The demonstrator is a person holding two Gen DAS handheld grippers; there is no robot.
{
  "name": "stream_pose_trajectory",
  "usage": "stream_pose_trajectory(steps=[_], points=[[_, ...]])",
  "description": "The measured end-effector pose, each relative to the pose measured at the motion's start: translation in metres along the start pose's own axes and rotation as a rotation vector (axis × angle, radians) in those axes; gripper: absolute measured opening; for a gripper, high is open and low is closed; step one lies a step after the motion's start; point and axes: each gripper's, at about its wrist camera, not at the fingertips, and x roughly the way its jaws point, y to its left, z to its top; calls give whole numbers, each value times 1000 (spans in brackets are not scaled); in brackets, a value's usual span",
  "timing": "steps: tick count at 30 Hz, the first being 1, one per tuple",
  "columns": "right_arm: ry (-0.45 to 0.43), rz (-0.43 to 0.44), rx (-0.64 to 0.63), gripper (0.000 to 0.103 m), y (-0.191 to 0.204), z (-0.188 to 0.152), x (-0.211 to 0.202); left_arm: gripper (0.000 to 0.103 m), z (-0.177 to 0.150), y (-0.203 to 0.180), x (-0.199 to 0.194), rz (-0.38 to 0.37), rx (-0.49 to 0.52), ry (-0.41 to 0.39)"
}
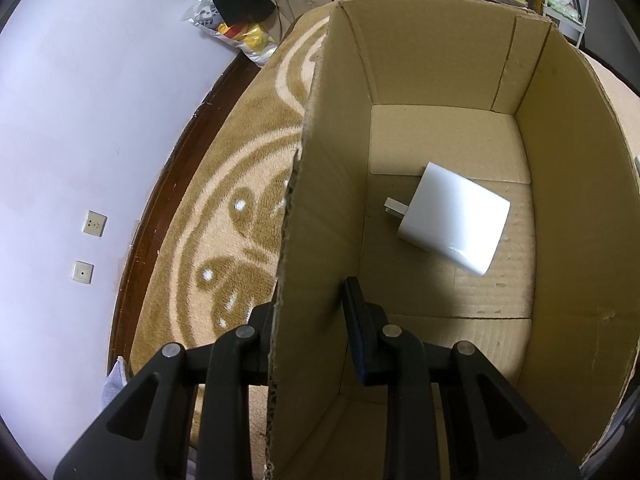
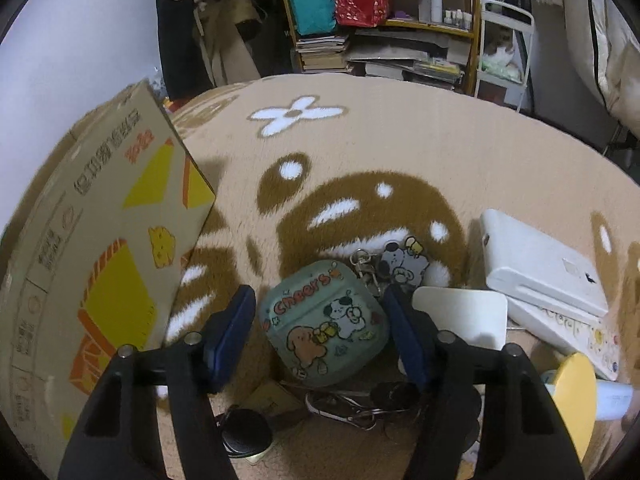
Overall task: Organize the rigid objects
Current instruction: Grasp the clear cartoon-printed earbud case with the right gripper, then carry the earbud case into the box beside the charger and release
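Note:
In the left wrist view my left gripper [image 1: 310,312] straddles the left wall of an open cardboard box [image 1: 320,208], one finger outside and one inside, seemingly closed on that wall. A white plug charger [image 1: 454,218] lies on the box floor. In the right wrist view my right gripper [image 2: 320,320] is open, its blue pads either side of a green earbud case [image 2: 326,326] printed "cheers" with cartoon dogs, lying on the rug. A dog keychain charm [image 2: 402,262] is attached beyond it. The box's printed outer wall [image 2: 104,264] stands to the left.
A patterned beige-brown rug [image 2: 400,152] covers the floor. Right of the case lie a white flat device [image 2: 540,264], a white card [image 2: 460,312], a decorated white box [image 2: 576,332] and a yellow-capped item [image 2: 576,384]. Clips and black round items [image 2: 244,432] lie near me. Shelves [image 2: 380,40] stand behind.

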Motion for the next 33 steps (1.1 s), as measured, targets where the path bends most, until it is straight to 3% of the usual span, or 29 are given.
stream_pose_trajectory(steps=[1, 12, 25, 33], points=[[1, -1, 0, 65, 1, 0, 0, 25, 0, 0, -1, 0, 0, -2], [-90, -5, -3, 65, 11, 8, -20, 25, 1, 5, -4, -11, -9, -10], [-315, 104, -31, 65, 41, 45, -93, 24, 1, 3, -4, -6, 2, -12], [-398, 172, -70, 65, 68, 51, -128, 24, 1, 4, -4, -7, 0, -11]])
